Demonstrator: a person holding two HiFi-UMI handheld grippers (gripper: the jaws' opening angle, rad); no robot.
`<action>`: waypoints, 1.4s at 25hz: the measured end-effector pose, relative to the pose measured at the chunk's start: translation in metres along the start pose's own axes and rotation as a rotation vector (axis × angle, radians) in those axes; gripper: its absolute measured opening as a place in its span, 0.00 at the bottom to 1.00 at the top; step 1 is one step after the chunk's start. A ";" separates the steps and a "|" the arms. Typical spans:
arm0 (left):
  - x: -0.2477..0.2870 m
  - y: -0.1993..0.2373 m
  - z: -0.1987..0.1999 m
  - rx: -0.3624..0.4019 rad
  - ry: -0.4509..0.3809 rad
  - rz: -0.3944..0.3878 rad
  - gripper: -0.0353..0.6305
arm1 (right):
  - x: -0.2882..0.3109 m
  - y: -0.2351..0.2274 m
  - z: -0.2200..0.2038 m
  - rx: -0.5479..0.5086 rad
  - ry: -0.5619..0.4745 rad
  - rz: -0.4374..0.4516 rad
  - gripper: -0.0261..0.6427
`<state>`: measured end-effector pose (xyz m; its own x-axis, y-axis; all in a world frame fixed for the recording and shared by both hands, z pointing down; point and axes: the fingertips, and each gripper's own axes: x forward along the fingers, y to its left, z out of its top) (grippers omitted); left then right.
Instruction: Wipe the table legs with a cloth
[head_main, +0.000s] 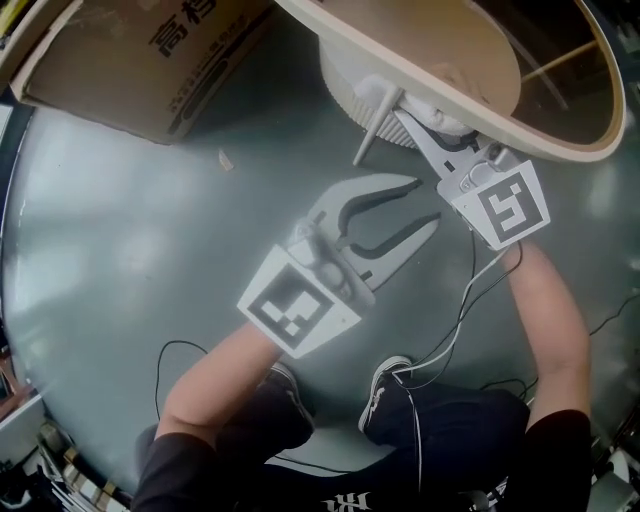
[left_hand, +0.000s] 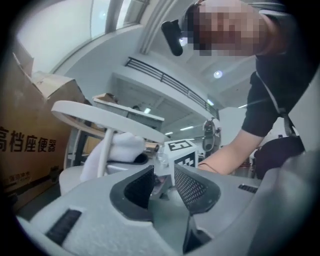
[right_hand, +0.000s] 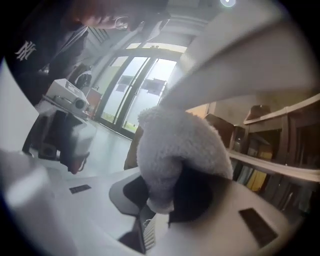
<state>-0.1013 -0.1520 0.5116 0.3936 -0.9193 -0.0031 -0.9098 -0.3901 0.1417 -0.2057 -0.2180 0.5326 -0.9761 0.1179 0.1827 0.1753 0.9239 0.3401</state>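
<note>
A white cloth (right_hand: 175, 150) is bunched between the jaws of my right gripper (right_hand: 165, 200) and pressed against a pale slanted table leg (right_hand: 235, 60). In the head view the right gripper (head_main: 445, 130) reaches under the rim of the round table (head_main: 560, 150), and the cloth (head_main: 440, 112) shows beside a thin slanted leg (head_main: 376, 125). My left gripper (head_main: 425, 202) hovers over the floor just below that spot, open and empty. In the left gripper view, the left gripper (left_hand: 165, 185) faces the leg (left_hand: 102, 150) and the cloth (left_hand: 125, 147).
A round white pedestal base (head_main: 345, 85) sits under the table. A large cardboard box (head_main: 150, 60) stands at the upper left on the grey floor (head_main: 120, 230). Thin cables (head_main: 460, 320) trail by the person's shoes (head_main: 385, 390).
</note>
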 end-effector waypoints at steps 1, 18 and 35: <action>0.000 -0.009 0.006 0.016 0.002 -0.035 0.21 | 0.001 -0.001 0.001 -0.025 -0.003 0.027 0.15; -0.012 0.011 -0.059 0.042 0.033 -0.050 0.06 | -0.002 0.029 -0.045 0.025 -0.068 0.034 0.15; -0.002 0.028 -0.147 -0.122 0.047 -0.090 0.06 | 0.013 0.067 -0.138 0.147 0.066 0.036 0.15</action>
<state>-0.1083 -0.1531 0.6606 0.4816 -0.8760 0.0250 -0.8488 -0.4591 0.2622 -0.1887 -0.2047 0.6847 -0.9580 0.1328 0.2540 0.1850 0.9634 0.1942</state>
